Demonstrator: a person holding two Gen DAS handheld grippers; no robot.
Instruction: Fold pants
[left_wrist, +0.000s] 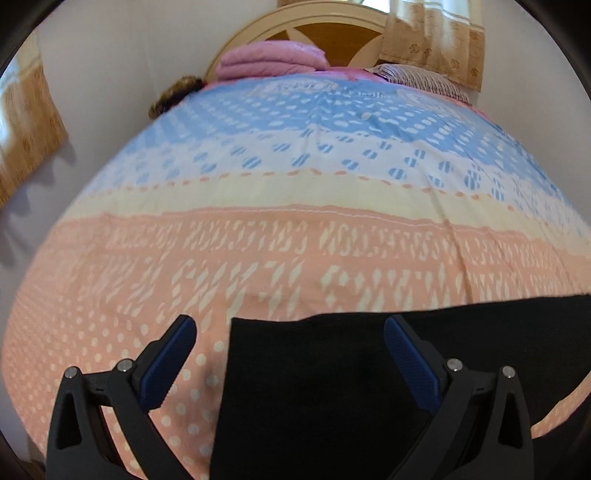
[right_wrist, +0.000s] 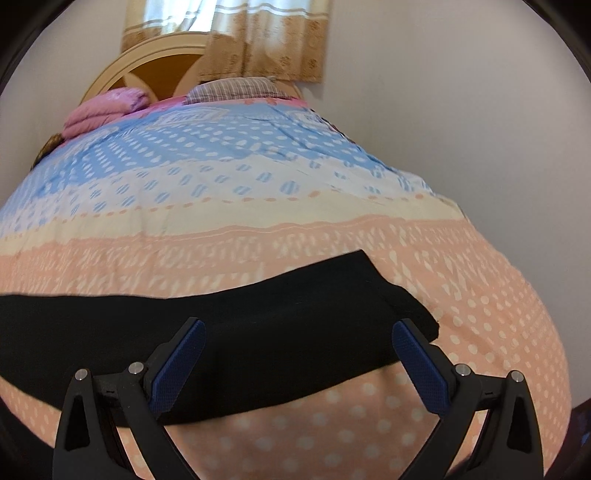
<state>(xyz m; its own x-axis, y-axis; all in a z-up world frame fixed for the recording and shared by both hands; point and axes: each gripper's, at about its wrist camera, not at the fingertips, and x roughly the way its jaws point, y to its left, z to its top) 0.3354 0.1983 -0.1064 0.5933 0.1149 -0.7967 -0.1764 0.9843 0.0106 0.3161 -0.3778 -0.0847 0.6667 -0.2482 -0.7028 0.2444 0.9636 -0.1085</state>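
Since both grippers hover spread wide, nothing's gripped yet. Left gripper (left_wrist: 290, 363) straddles left end of pants (left_wrist: 332, 387); right gripper (right_wrist: 299, 365) sits over right end of same pants (right_wrist: 221, 332). Black strip lies flat on near part of bedspread (left_wrist: 258, 240), long axis running left-right. Each hand roughly equally near own end, I'd say. Pillows (right_wrist: 103, 110) way back.

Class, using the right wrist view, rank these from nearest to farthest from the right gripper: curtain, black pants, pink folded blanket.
1. Black pants: right under the open right gripper, across the bedspread.
2. Pink folded blanket: far end of the bed, left.
3. Curtain: on the wall behind the headboard, farthest.
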